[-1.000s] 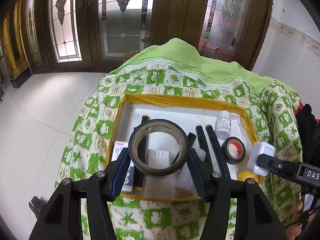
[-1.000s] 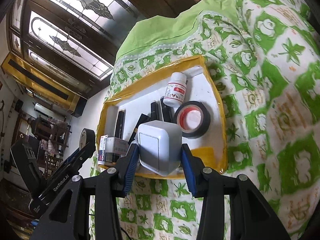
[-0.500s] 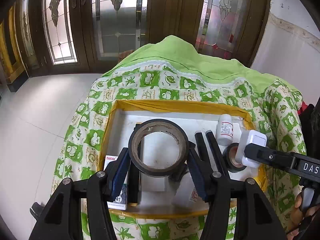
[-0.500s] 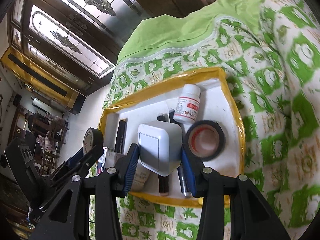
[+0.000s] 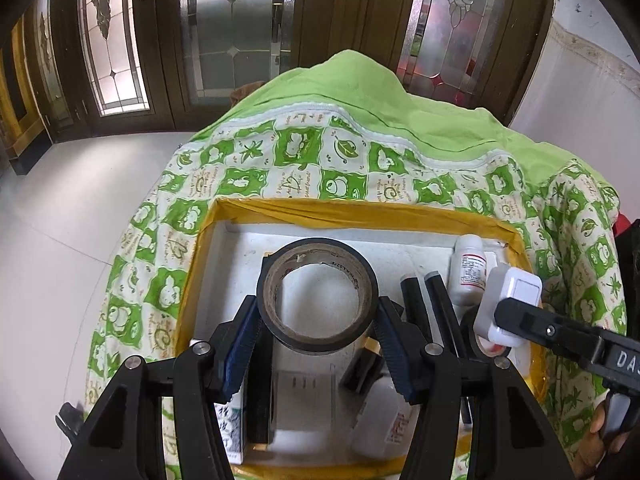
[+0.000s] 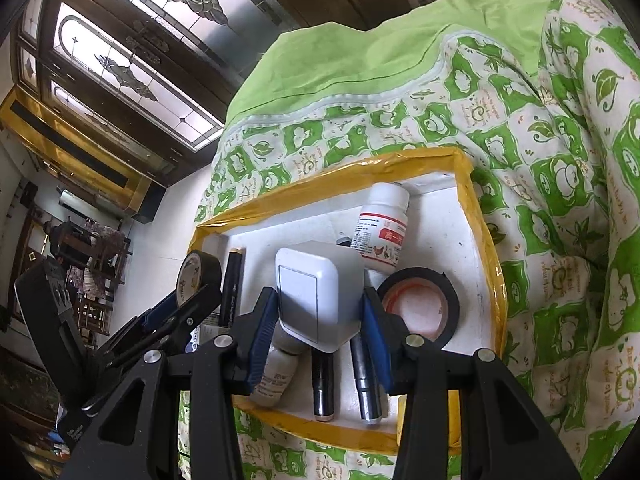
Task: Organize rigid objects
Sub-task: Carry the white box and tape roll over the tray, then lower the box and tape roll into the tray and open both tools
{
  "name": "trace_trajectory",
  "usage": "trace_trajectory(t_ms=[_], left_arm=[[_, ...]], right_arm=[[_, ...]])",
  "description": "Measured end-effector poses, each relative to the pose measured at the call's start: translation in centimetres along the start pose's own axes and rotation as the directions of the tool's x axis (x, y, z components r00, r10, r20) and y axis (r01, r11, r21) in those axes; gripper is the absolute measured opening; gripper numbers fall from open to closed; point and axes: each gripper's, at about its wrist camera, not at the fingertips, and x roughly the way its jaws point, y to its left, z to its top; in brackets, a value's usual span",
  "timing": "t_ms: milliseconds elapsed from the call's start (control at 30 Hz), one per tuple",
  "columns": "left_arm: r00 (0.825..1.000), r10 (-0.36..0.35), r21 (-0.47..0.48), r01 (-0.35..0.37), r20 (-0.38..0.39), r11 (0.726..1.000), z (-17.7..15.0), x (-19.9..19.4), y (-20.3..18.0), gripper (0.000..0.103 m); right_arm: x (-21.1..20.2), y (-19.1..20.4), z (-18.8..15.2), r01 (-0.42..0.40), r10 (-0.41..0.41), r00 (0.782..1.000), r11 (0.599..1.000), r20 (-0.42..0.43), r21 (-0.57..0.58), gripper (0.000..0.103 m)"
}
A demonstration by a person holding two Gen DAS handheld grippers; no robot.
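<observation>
My left gripper (image 5: 318, 318) is shut on a black tape roll (image 5: 280, 300) and holds it over the middle of a white tray with a yellow rim (image 5: 352, 213). The roll also shows in the right wrist view (image 6: 199, 276). My right gripper (image 6: 320, 314) is shut on a white power adapter (image 6: 316, 292) above the tray's (image 6: 484, 248) right part; the adapter shows in the left wrist view (image 5: 510, 304). In the tray lie a white pill bottle (image 6: 382, 226), a second black tape roll with a red core (image 6: 418, 306), black markers (image 6: 362, 376) and a small box (image 5: 230, 424).
The tray rests on a green-and-white patterned cloth (image 5: 304, 152) over a rounded surface. Behind it are wooden doors with stained glass (image 5: 236, 28) and a white floor (image 5: 72, 200). A white bottle (image 6: 274, 376) lies at the tray's near edge.
Both grippers have moved forward over the tray with their objects still held. The tray now looks closer and larger in both views.
</observation>
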Motion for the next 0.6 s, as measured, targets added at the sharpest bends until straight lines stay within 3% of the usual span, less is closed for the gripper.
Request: trace_trajectory(t_ms=[233,600], left_arm=[[0.998,-0.052,-0.024,0.051,-0.045,0.998,0.3,2.0,-0.2,0.061],[0.991,-0.014,-0.022,0.011,-0.129,1.0,0.1,4.9,0.3,0.061]], right_arm=[[0.7,-0.1,0.5,-0.006,0.006,1.0,1.0,-0.004,-0.002,0.042],[2.2,0.6,1.9,0.002,-0.002,1.0,1.0,-0.014,-0.017,0.042]])
